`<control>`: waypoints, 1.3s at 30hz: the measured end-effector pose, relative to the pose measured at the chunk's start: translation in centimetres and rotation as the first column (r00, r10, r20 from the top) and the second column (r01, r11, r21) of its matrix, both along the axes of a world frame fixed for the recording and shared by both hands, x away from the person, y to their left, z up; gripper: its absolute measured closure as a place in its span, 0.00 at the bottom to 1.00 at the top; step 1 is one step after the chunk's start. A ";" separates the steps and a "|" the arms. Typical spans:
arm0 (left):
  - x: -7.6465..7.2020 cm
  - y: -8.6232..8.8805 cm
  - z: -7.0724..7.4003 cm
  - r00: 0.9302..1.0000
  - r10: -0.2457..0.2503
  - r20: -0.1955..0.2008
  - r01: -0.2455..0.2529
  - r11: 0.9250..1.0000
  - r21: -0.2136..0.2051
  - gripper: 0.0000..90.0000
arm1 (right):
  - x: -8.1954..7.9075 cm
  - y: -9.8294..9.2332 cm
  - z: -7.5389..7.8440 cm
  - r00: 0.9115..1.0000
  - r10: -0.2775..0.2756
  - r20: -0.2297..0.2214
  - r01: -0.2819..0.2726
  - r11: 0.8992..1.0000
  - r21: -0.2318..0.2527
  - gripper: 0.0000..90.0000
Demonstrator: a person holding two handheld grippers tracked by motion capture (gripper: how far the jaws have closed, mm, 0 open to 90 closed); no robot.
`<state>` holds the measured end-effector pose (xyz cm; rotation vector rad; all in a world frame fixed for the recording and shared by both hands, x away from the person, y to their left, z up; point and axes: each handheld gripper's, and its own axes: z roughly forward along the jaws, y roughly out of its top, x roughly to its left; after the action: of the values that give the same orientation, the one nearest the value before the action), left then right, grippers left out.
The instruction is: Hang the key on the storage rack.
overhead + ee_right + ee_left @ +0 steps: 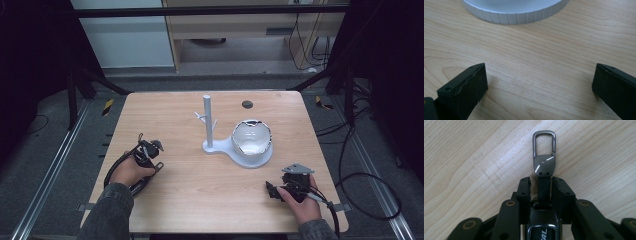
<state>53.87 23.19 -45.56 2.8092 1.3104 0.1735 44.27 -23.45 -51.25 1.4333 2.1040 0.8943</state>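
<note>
Closing on the black strap of a key fob (pixel 544 173), the left gripper (pixel 541 185) had its jaws drawn narrow either side of the strap; whether the pads pressed yet could not be told. Best to squeeze squarely on the strap, below the metal clip (pixel 544 143) that jutted ahead of the fingertips. Left hand (pixel 131 171) lay low on the counter (pixel 200 185), gripper pointing forward. Right gripper (pixel 539 82) stood wide and empty, resting near the white stand (pixel 235 145).
</note>
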 end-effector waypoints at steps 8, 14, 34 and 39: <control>0.1 -0.2 -0.1 1.000 -0.004 0.001 0.004 1.000 0.002 0.79 | 0.0 0.0 0.0 1.000 0.003 0.002 -0.003 1.000 0.000 0.00; 0.1 -0.3 -0.1 1.000 -0.012 -0.006 0.012 1.000 -0.001 0.80 | 0.0 0.0 0.0 1.000 0.006 0.004 -0.006 1.000 -0.002 0.00; -0.3 0.2 0.2 1.000 -0.018 0.004 0.018 0.999 -0.044 0.89 | 0.0 0.1 0.0 1.000 0.006 0.000 -0.006 1.000 0.005 0.00; -1.0 0.7 0.9 0.999 -0.034 0.026 0.036 0.997 -0.063 0.89 | 0.1 0.1 0.0 1.000 0.010 0.004 -0.010 1.000 -0.001 0.00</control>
<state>52.90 23.86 -44.66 2.7659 1.2381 0.1615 44.36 -23.37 -51.29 1.4205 2.1095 0.8988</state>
